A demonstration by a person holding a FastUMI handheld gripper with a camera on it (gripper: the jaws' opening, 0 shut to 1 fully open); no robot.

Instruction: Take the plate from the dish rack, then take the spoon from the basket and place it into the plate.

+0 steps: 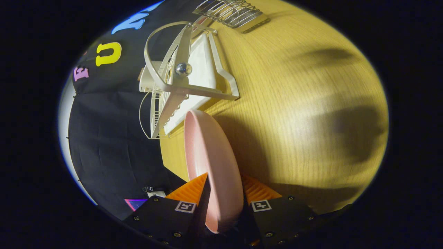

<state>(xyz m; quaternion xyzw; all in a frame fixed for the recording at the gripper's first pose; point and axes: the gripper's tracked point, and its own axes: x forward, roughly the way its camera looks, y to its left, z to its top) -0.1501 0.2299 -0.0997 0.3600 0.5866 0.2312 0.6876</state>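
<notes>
Gripper view is tilting the whole scene sideways, so the wooden tabletop (304, 103) is running up the right half of the frame and the black cloth wall is filling the left. At the bottom centre, the gripper (223, 193) is clamping a pink plate (211, 155) edge-on: one ribbed finger is pressing on the plate's hollow face, the other on its back, so the fingers are closed to the plate's thickness and no further. The plate is reaching up from between the fingers toward the middle of the frame, its far rim ending just short of the white dish rack (187, 79). That rack is sitting in the upper centre-left, at the table's edge beside the cloth wall, with a shiny round knob showing on its frame. At the top centre, beyond the rack, a metal wire basket (232, 14) is resting on the wood; I cannot tell what is lying in it. Soft shadows are falling across the table at right.
</notes>
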